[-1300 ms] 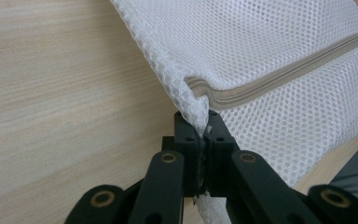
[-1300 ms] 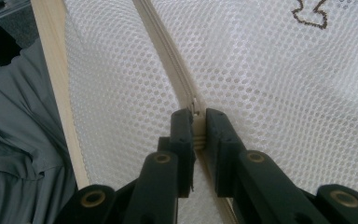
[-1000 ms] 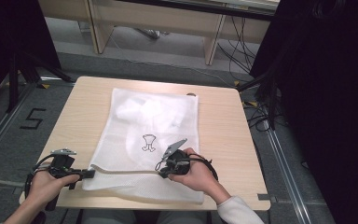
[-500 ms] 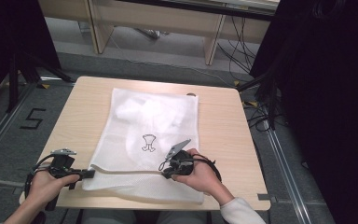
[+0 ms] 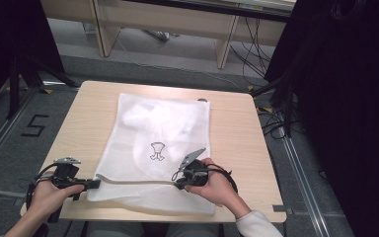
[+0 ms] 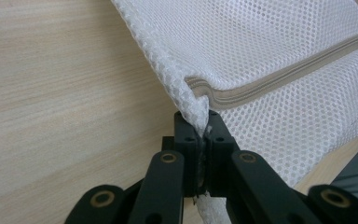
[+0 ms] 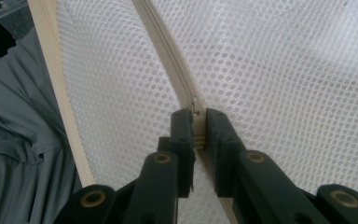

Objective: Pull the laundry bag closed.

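Scene: a white mesh laundry bag (image 5: 153,148) is laid flat on the wooden surface (image 5: 237,128), with its beige zipper (image 5: 138,181) running along the near end between the two hands.
Left gripper (image 5: 93,184): the jaws are pressed together on the bag's near left corner, where the zipper ends; the mesh is seen bunched between the pads in the left gripper view (image 6: 200,116).
Right gripper (image 5: 178,183): the jaws are closed on the zipper (image 7: 186,100) near its right part; what is pinched appears to be the slider or its pull, though the small piece is hard to make out.
Change: almost nothing is altered against the pictures of a second ago; both hands and the bag are found in nearly the same places.
Meaning: the zipper is judged to be held taut for a pull, and no travel along it has been gained yet.
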